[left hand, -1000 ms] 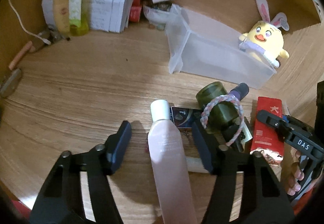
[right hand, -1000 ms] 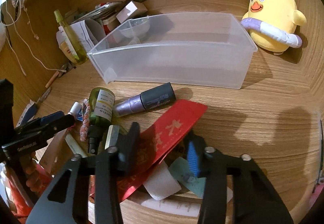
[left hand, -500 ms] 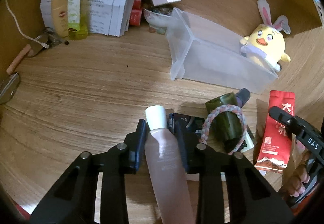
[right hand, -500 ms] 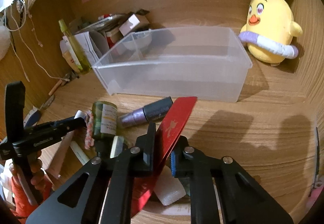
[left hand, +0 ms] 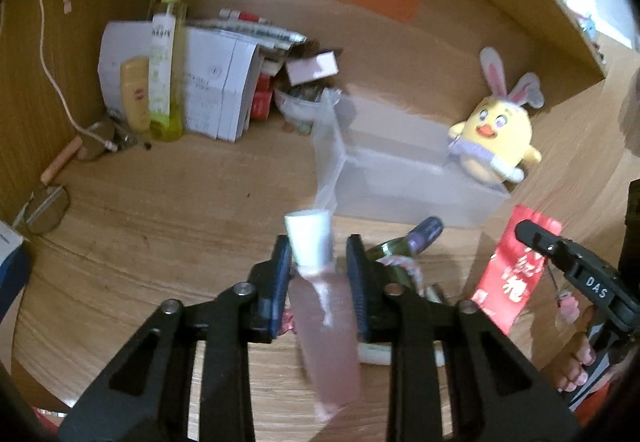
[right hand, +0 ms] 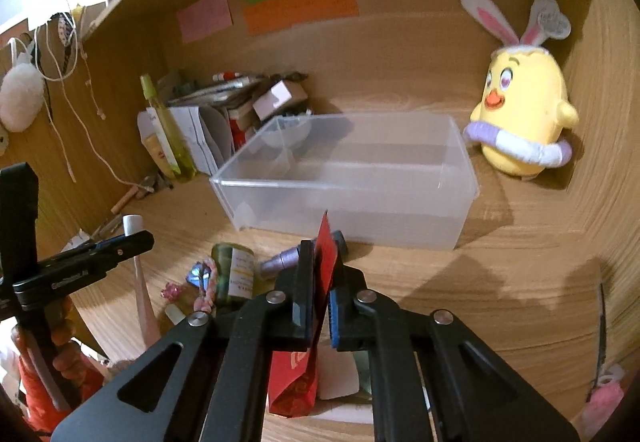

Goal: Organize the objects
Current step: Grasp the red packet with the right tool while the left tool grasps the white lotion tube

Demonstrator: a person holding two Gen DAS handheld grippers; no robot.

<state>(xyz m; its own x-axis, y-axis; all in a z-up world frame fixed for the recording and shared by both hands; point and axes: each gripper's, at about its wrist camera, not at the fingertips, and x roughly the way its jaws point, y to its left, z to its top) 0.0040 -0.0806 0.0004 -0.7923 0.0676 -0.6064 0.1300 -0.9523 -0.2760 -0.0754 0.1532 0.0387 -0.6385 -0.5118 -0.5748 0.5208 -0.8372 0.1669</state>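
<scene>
A pink tube (left hand: 324, 322) with a white cap sits between the fingers of my left gripper (left hand: 320, 254), whose jaws are closing and whose pads press its neck; it hangs above the desk. My right gripper (right hand: 322, 262) is shut on a red packet (right hand: 294, 382), held edge-up off the desk. Straight ahead of both stands the clear plastic bin (right hand: 344, 210), with nothing in it that I can see. Below lie a dark green bottle (right hand: 238, 274), a purple tube (right hand: 280, 262) and a braided hair tie (right hand: 206, 286).
A yellow plush chick (right hand: 520, 110) stands right of the bin. Papers, small boxes and a tall yellow-green spray bottle (left hand: 166, 54) crowd the back left corner. Sticky notes (right hand: 300, 6) hang on the back wall. A white cord (left hand: 56, 82) runs down the left wall.
Both grippers closed, the left on the pink tube, the right on the red packet, then rose with them off the desk. Both views tilted upward toward the back wall.
</scene>
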